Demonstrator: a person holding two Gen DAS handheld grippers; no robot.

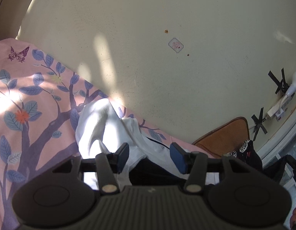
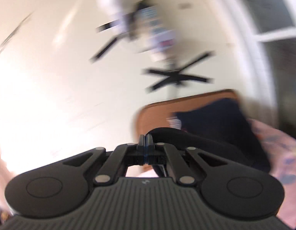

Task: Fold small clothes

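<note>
Two limp garments are handled: right gripper [image 2: 146, 140] clamped on dark cloth [image 2: 205, 145], left gripper [image 1: 150, 157] apart over white garment [image 1: 102, 126], best pinched at hems.

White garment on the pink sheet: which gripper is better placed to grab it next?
Left, probably. The left gripper is open with the white garment lying between its fingers. The right gripper looks shut on a black garment, so it is busy.
</note>
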